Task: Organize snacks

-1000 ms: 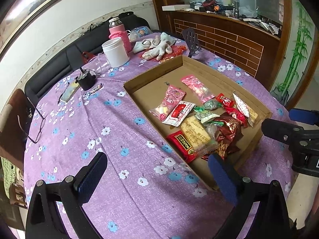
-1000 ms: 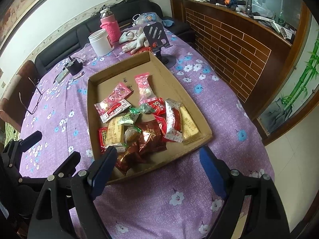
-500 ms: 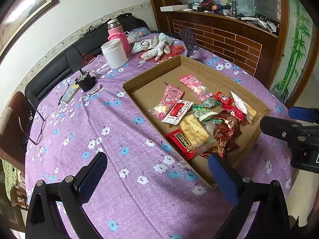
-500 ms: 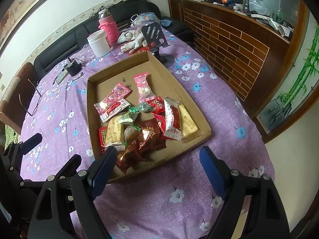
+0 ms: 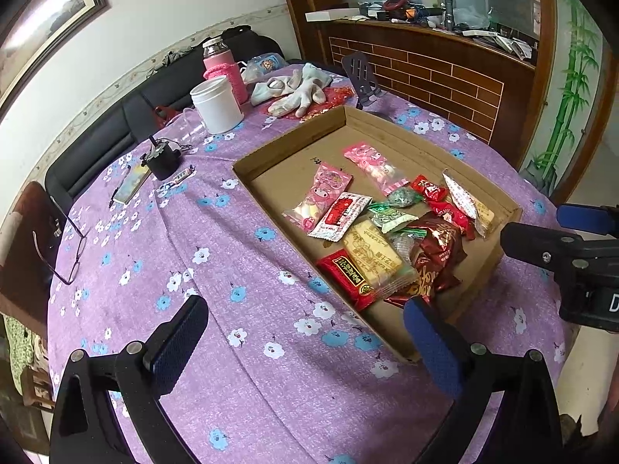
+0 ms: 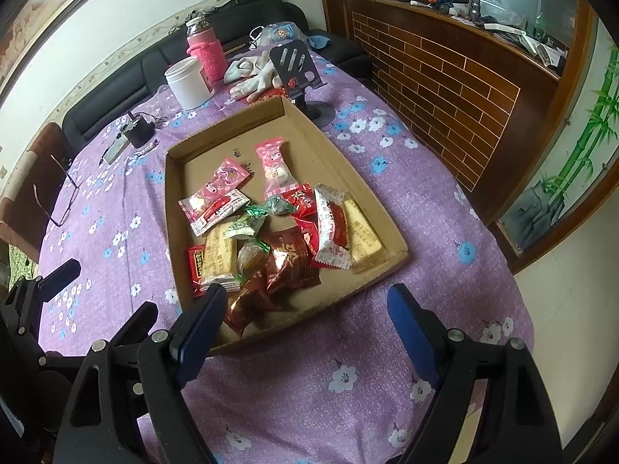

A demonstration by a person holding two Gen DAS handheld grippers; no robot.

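- Snacks (image 6: 271,232): loose pile in tray (image 6: 371,201), ctr of right-wrist frame; bunched toward tray's near end, far end bare.
- Nearest pkt: foil bag (image 6: 286,259), just above right gripper (image 6: 305,321) in frame; long axis approx. lower left–upper right.
- Right gripper: jaws wide, empty; straddles tray's near edge.
- Left gripper (image 5: 305,332): jaws wide, empty; over cloth (image 5: 193,278), tray to frame right.
- Judgement: right gripper nearer; straight fwd reach suffices.
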